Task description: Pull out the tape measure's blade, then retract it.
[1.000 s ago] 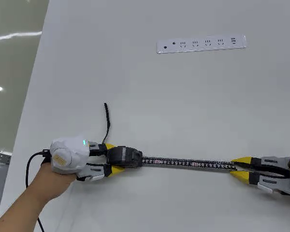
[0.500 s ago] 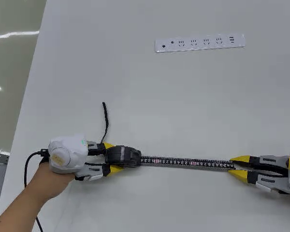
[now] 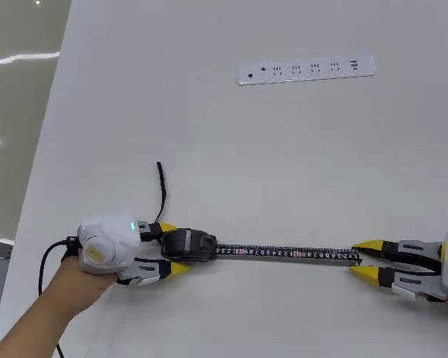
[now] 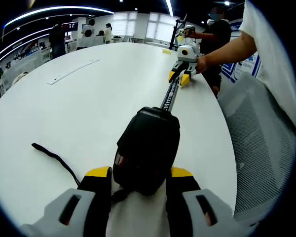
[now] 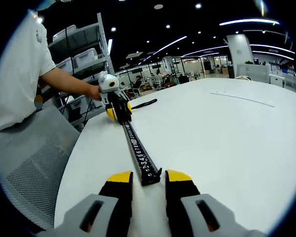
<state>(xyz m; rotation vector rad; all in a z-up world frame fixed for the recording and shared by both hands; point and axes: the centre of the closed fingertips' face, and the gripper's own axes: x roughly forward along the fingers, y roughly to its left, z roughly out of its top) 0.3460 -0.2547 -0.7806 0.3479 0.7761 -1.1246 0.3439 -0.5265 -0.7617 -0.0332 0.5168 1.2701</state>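
The tape measure (image 3: 189, 244) is sitting where it sat a second ago, and its blade (image 3: 287, 253) is staying drawn out to about the same length. The fingers of the right gripper (image 3: 355, 259) are seeming slightly further apart than before. The blade is lying flat on the bench (image 3: 284, 164), with its long axis running straight from the left gripper (image 3: 175, 246) to the right one. The blade's mouth is pointing away from the left fingers. These fingers are pressing both sides of the black case (image 4: 147, 148), which is filling the gap between them. In the right gripper view, the blade's end hook (image 5: 151, 177) is lying between the parted fingers of that gripper (image 5: 149, 177), which are gripping nothing. A black strap (image 3: 163, 190) is trailing from the case beyond the left fingers. A power strip (image 3: 306, 68) is lying well apart from both.
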